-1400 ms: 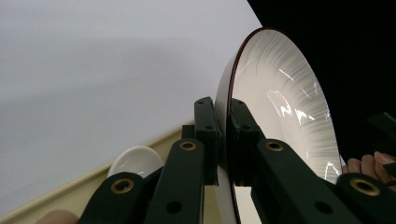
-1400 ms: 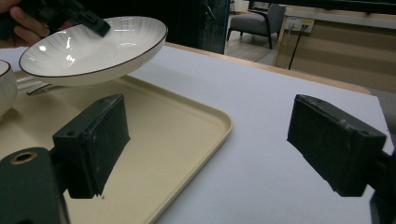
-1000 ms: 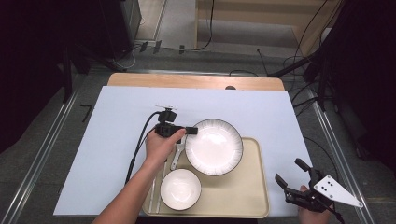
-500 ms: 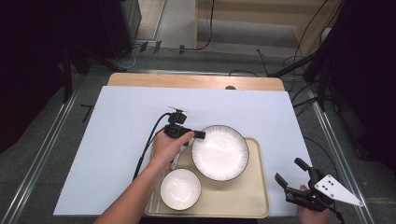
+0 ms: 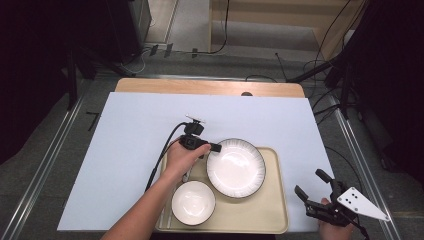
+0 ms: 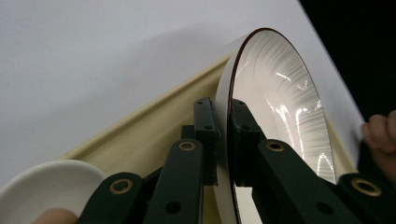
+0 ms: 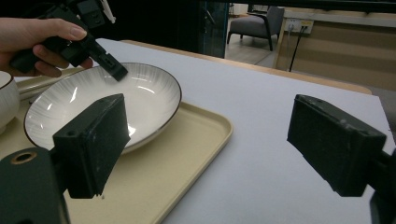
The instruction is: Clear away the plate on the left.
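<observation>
A white ribbed plate (image 5: 236, 167) with a dark rim lies in the beige tray (image 5: 265, 212). My left gripper (image 5: 214, 148) is shut on the plate's left rim; in the left gripper view its jaws clamp the plate (image 6: 280, 112) edge, one jaw on each side. A white bowl (image 5: 193, 201) sits at the tray's front left, also seen as the bowl (image 6: 44, 184) in the left gripper view. My right gripper (image 5: 312, 186) hovers open off the table's front right corner, holding nothing. From the right gripper view the plate (image 7: 102, 105) and left gripper (image 7: 114, 70) are ahead to the left.
The tray (image 7: 187, 154) rests on a white table sheet (image 5: 130, 150) with wide free room to the left and back. A wooden strip (image 5: 210, 87) runs along the far edge. A pale utensil (image 5: 189, 172) lies in the tray under the hand.
My left gripper has carried the plate to the right and toward the person, so that it now lies farther inside the tray. The right gripper has stayed put.
</observation>
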`<move>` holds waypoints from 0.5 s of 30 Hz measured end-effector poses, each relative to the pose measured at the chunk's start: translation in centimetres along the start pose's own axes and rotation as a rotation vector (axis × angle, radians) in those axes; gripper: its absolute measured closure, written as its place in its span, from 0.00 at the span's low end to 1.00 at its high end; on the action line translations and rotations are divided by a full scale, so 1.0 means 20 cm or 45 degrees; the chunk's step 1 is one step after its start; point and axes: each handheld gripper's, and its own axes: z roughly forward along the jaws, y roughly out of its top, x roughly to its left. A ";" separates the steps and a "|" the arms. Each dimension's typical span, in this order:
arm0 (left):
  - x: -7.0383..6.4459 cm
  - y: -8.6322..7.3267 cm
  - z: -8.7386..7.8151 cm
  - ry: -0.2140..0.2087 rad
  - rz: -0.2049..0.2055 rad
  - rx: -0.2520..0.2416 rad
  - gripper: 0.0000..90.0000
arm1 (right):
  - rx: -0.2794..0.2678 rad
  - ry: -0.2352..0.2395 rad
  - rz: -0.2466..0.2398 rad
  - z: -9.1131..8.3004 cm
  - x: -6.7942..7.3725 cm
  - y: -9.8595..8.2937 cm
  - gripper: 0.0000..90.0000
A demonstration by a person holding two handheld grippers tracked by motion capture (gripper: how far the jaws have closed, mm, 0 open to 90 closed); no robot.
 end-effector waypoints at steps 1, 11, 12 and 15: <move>0.00 0.00 0.00 0.019 0.004 0.008 0.94 | 0.002 -0.001 0.000 0.00 0.00 0.00 0.14; -0.02 0.01 0.02 0.100 0.105 0.046 0.94 | 0.004 -0.003 -0.007 0.00 0.00 0.00 0.15; -0.02 0.01 0.02 0.098 0.120 0.052 0.92 | 0.008 -0.004 -0.008 0.00 0.00 0.00 0.15; -0.02 0.00 0.01 0.094 0.122 0.057 0.81 | 0.007 -0.002 -0.011 0.00 0.00 0.00 0.15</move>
